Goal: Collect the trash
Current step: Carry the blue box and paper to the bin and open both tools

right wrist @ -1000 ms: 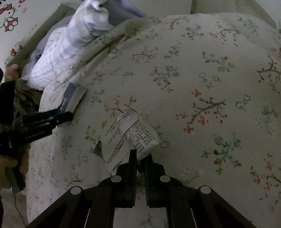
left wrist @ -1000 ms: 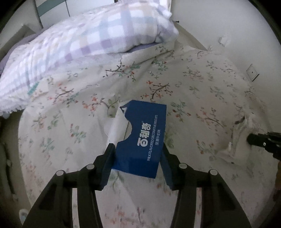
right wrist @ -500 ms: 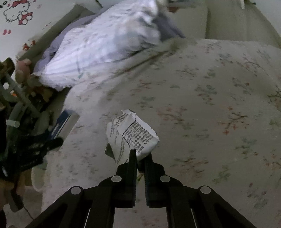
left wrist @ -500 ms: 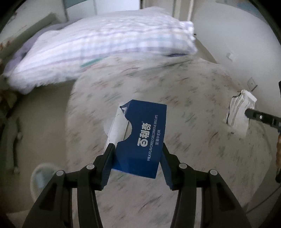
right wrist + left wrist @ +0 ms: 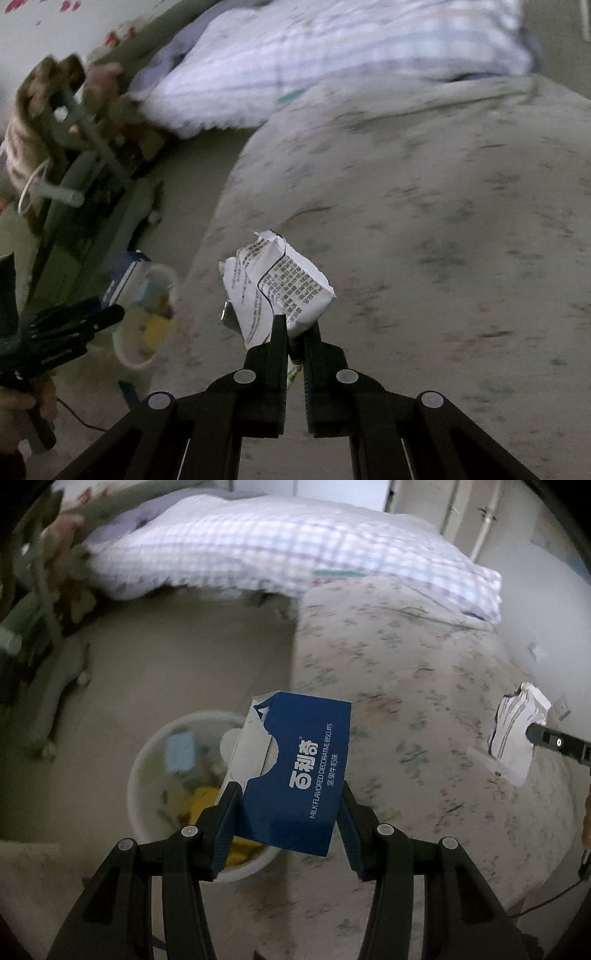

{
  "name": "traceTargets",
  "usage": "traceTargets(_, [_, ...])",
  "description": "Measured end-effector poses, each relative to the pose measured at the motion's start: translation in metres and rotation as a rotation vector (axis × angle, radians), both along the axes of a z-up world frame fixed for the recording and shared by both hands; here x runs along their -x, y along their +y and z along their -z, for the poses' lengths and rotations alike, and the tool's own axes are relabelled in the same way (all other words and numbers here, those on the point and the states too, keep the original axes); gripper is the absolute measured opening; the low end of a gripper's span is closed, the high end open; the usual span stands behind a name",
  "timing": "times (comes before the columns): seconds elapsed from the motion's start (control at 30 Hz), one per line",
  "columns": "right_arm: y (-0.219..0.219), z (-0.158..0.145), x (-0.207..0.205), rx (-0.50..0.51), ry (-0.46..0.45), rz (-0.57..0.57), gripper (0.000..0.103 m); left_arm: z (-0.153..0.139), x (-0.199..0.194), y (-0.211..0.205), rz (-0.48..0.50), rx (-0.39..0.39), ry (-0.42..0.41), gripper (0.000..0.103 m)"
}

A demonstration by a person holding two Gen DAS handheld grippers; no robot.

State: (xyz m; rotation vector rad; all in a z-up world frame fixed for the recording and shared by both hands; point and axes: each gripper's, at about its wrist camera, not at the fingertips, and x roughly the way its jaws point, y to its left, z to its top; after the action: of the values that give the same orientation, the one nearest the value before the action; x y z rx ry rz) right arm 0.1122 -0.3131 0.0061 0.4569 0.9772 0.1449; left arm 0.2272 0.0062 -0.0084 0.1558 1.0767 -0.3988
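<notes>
My left gripper [image 5: 288, 805] is shut on a torn blue biscuit box [image 5: 295, 775] and holds it in the air at the right edge of a white trash bin [image 5: 147, 753] on the floor. The bin holds yellow and blue scraps. My right gripper [image 5: 295, 328] is shut on a crumpled white printed wrapper [image 5: 273, 291], held above the floral bed cover [image 5: 443, 240]. The wrapper also shows in the left wrist view [image 5: 517, 734], at the far right. In the right wrist view the bin [image 5: 144, 332], the box [image 5: 123, 273] and the left gripper [image 5: 92, 317] sit at lower left.
A checked pillow [image 5: 288, 550] lies at the head of the bed. The bed cover [image 5: 424, 709] fills the right side. A grey frame with wheels [image 5: 48, 672] stands on the floor at left, with a plush toy [image 5: 33, 110] on it.
Both grippers have lifted off the bed and swung left, each with its trash. The left one now hangs over the bin's rim, which was out of view before.
</notes>
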Motion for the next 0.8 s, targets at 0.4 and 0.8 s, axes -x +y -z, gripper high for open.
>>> traceTargets(0.4, [0.102,0.030,-0.051,0.006,0.058,-0.132,0.005,0.042,-0.022,0.062,-0.118,0.027,0.049,0.053])
traceTargets(0.8, [0.154,0.050,-0.085,-0.001,0.095,-0.202,0.005,0.059,-0.026,0.109,-0.288,0.046,0.040,0.082])
